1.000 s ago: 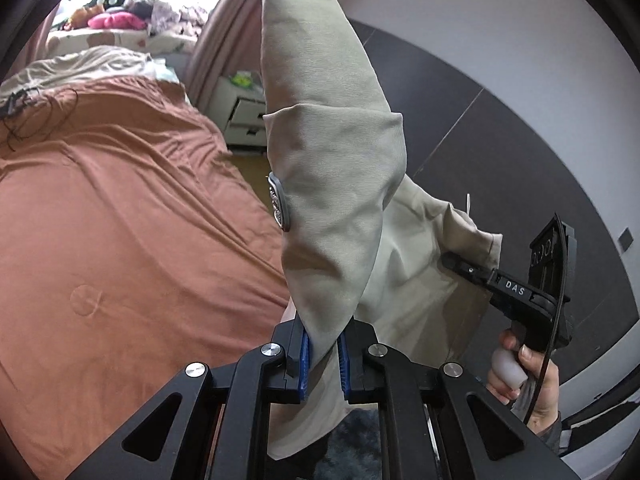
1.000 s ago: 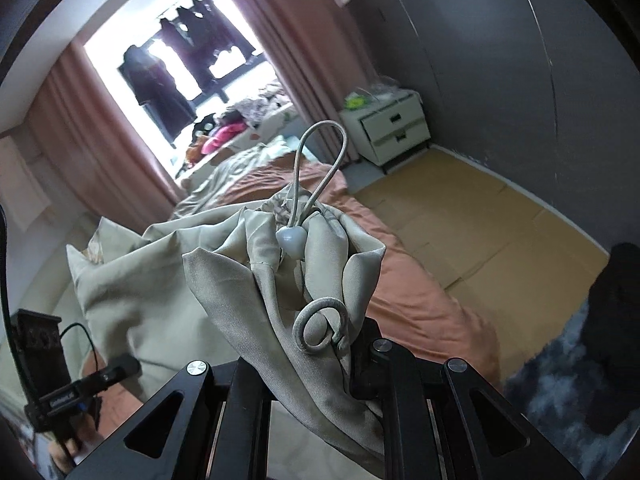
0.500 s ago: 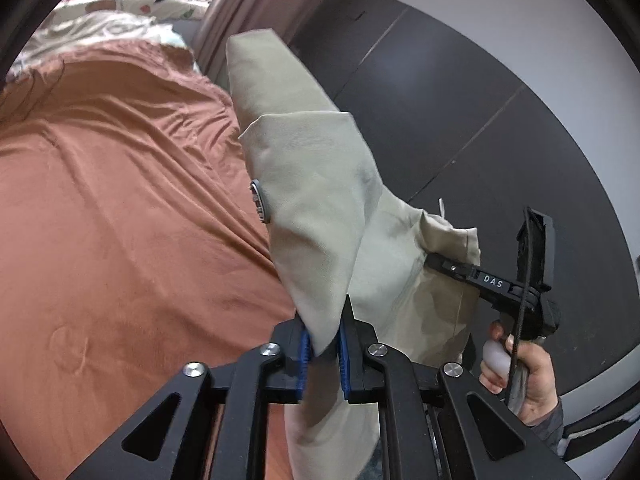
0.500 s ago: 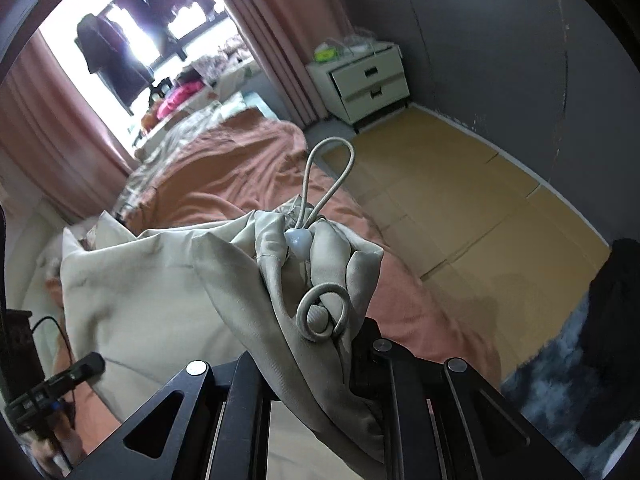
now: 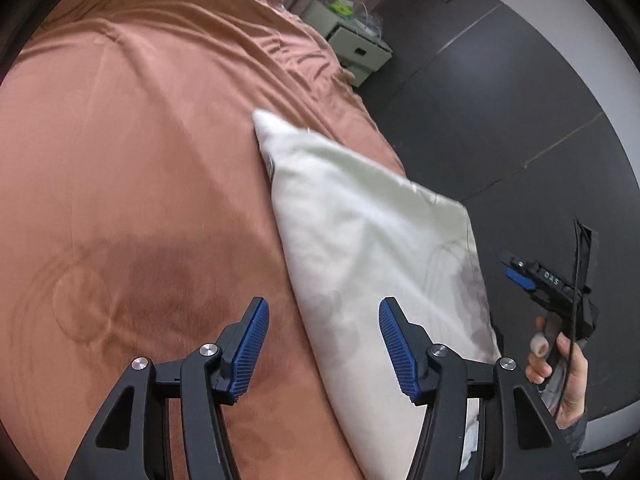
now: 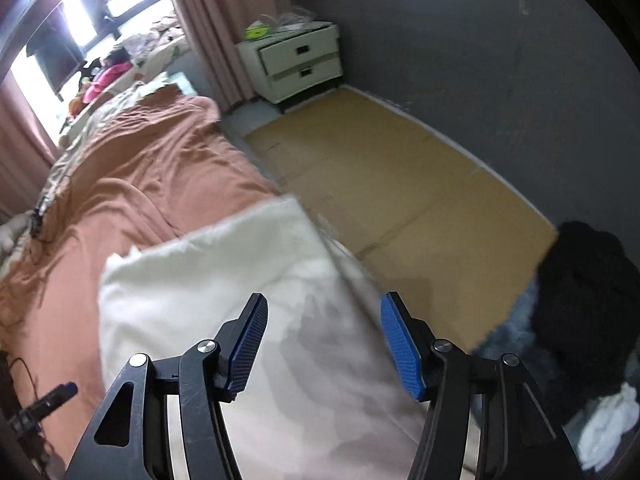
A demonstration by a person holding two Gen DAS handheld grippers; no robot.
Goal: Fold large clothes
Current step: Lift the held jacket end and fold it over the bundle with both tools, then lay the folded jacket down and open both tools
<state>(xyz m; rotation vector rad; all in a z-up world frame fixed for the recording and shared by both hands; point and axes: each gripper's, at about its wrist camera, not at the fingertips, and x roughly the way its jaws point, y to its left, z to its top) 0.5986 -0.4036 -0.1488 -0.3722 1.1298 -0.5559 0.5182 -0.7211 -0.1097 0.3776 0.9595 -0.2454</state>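
Left gripper: I read both blue pads spread wide apart; the jaws have just been opening and no cloth is clamped between them. Below and ahead of the gap lie the rust-brown bedspread and the left edge of the pale beige garment.

Right gripper: I read the same condition. The jaws have just been opening, the pads stand apart, and nothing is pinched. The garment lies directly beneath the gap, free of both pads.

Garment position: it rests flat on the bedspread along the right edge of the bed, at the near end. Its right side runs along that bed edge. Its far corner points up the bed in the left wrist view, where a small dark detail at its left edge is too blurred for me to identify. The fabric outline is motion-blurred in both views.

In the left wrist view, a hand at the right holds the handle of the right gripper beside the garment.

Further out: a tan floor mat lies beside the bed, and a dark heap sits at its near right. A white nightstand stands against the dark wall beyond the mat. Pink curtains hang to its left, next to a bright window.
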